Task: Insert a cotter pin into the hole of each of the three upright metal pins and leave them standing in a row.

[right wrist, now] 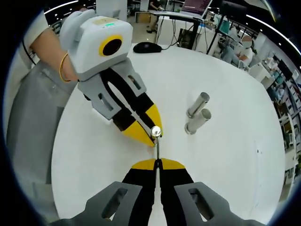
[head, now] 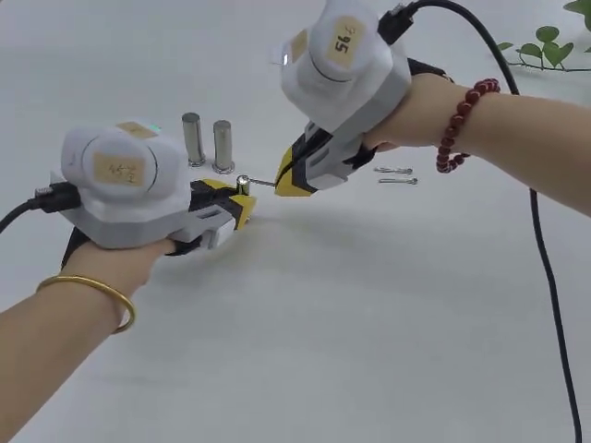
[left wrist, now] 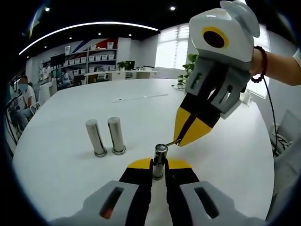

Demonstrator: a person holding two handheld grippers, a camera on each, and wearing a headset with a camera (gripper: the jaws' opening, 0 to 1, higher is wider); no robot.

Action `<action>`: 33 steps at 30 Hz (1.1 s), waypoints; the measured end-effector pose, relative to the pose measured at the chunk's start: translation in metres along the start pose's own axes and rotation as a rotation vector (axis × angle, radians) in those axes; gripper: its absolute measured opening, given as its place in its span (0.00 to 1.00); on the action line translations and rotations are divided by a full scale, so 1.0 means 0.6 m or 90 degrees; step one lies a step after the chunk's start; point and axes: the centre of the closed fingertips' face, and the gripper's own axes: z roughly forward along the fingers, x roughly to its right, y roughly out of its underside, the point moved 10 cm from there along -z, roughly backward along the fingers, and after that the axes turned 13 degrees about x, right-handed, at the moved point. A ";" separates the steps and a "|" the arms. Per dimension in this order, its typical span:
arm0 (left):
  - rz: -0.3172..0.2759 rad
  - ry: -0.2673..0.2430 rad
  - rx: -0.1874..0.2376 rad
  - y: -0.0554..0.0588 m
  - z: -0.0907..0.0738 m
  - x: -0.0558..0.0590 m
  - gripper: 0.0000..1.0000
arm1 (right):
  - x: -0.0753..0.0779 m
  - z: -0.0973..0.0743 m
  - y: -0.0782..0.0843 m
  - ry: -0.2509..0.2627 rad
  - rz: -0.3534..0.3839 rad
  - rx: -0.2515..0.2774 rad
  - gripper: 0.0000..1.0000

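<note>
The left hand-held gripper (head: 242, 199) clamps an upright metal pin (head: 243, 185); the right hand-held gripper (head: 288, 180) (sticker (head: 344, 41) apparently "95") pinches a cotter pin (head: 264, 182) at its top.

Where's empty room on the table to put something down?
Bare: the wide table on the near side of the left gripper and right gripper, and beyond the two standing pins. Crowded: among those pins, the grippers and the spare cotter pins.

Two metal pins (head: 223, 145) side by side behind third pin (head: 243, 185); cotter pins (head: 393, 171) well right, on table (head: 323, 323).
</note>
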 end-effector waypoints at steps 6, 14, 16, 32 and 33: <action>0.009 0.006 -0.001 0.001 0.000 -0.001 0.08 | -0.001 0.004 -0.003 -0.009 -0.014 -0.008 0.03; 0.009 0.013 0.001 0.004 0.001 -0.001 0.08 | -0.002 0.005 -0.008 -0.012 -0.034 -0.014 0.03; 0.006 0.013 0.000 0.005 0.002 -0.001 0.08 | -0.001 0.006 -0.009 -0.012 -0.042 -0.018 0.03; 0.007 0.017 -0.003 0.007 0.003 -0.001 0.07 | 0.005 0.018 -0.022 -0.009 -0.057 -0.009 0.03; 0.005 0.017 -0.003 0.008 0.003 -0.001 0.07 | 0.005 0.020 -0.023 -0.009 -0.054 -0.008 0.03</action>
